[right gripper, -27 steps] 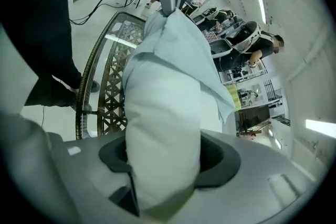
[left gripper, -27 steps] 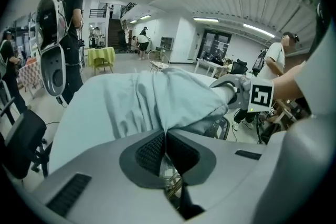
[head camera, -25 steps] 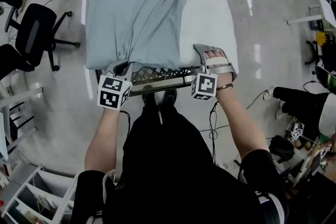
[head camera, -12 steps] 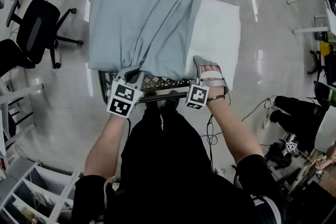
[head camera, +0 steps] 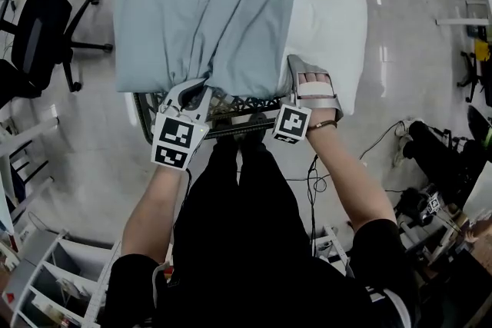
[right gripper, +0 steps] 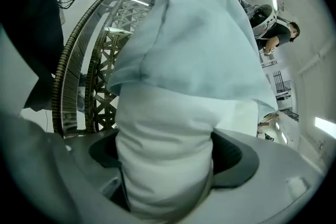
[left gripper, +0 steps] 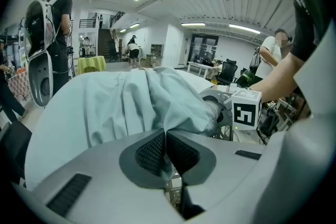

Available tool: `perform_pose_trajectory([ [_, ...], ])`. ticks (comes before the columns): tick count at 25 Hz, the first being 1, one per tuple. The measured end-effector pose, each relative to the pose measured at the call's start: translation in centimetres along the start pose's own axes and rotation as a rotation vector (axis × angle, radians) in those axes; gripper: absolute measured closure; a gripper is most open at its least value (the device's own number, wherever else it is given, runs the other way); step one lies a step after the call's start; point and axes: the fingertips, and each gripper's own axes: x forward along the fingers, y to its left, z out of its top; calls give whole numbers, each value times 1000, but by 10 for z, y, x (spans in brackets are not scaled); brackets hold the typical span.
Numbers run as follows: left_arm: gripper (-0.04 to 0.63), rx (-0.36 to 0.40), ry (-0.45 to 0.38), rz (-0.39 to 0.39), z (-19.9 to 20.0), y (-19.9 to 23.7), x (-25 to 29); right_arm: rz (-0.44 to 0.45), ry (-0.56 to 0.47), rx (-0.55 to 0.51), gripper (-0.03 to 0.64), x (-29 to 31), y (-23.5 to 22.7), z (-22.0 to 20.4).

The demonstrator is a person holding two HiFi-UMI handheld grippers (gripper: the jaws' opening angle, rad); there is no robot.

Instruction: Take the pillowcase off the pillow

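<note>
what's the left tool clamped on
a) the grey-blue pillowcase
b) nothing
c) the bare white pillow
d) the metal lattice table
a: in the left gripper view, the left tool has its jaws together on a thin fold of the pillowcase.

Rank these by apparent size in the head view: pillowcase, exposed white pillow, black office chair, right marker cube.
1. pillowcase
2. exposed white pillow
3. black office chair, farther away on the floor
4. right marker cube
</note>
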Motion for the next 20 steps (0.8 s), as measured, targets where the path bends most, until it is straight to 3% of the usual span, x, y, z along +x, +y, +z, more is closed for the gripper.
perform_pose_trajectory([
  [3, 588, -9, -5, -7, -1, -1, 0, 46, 55, -16, 157, 4, 2, 0],
  [6, 588, -14, -5, 1, -5, 2, -2, 58, 41, -30, 182, 5, 2, 1],
  [10, 588, -14, 13, 25, -10, 11, -5, 6, -24, -9, 314, -8, -10, -1],
  [13, 588, -23, 18, 37, -6, 18, -13, 16, -40, 33, 376, -27, -23, -4],
  [20, 588, 26, -30, 65, 40, 33, -48, 68, -46, 92, 417, -91, -82, -4],
])
